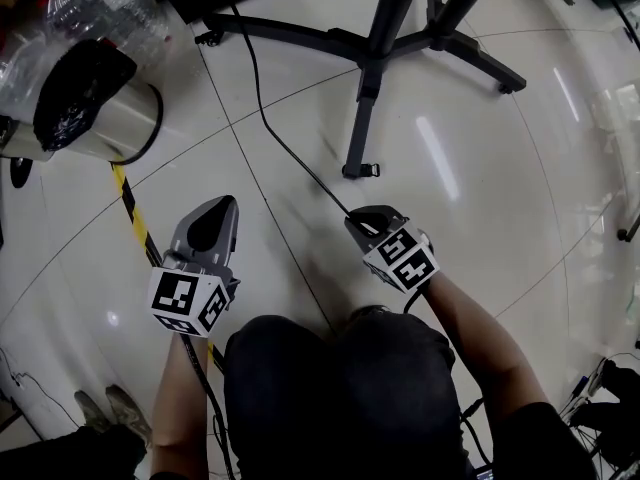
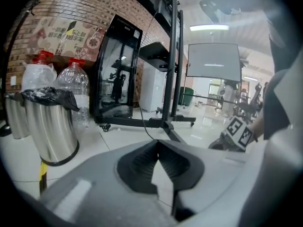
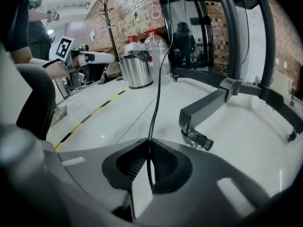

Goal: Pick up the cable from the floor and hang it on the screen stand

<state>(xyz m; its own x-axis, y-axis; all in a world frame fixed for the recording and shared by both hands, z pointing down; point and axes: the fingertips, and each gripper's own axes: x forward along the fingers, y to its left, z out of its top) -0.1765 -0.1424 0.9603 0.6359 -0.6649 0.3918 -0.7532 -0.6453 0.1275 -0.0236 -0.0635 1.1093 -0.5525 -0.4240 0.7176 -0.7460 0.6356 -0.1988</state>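
Head view, with both gripper views. The right gripper [image 1: 358,224] is closed on the thin black cable [image 1: 290,153]; in the right gripper view the cable sits pinched between the two ribbed pads [image 3: 163,162]. From the jaws the cable runs in a nearly straight line to the far left and passes just left of the stand's base. Whether this stretch touches the floor cannot be told.

The left gripper [image 1: 214,214] is held over the floor [image 1: 480,198] to the left of the right gripper and well apart from the cable. Its jaws meet at the tips, with nothing between them.

The black stand [image 1: 400,38] occupies the far centre. One of its legs points toward the near side and ends at a caster [image 1: 360,170] just far of the right gripper.

A steel bin [image 1: 95,118] with a black liner stands at far left, with clear plastic bottles [image 1: 100,3] beyond it. A strip of yellow-and-black tape [image 1: 130,200] crosses the floor from the bin toward the left gripper. The person's dark-clothed lap [image 1: 340,398] fills the near centre, with a forearm [image 1: 480,338] behind each gripper.
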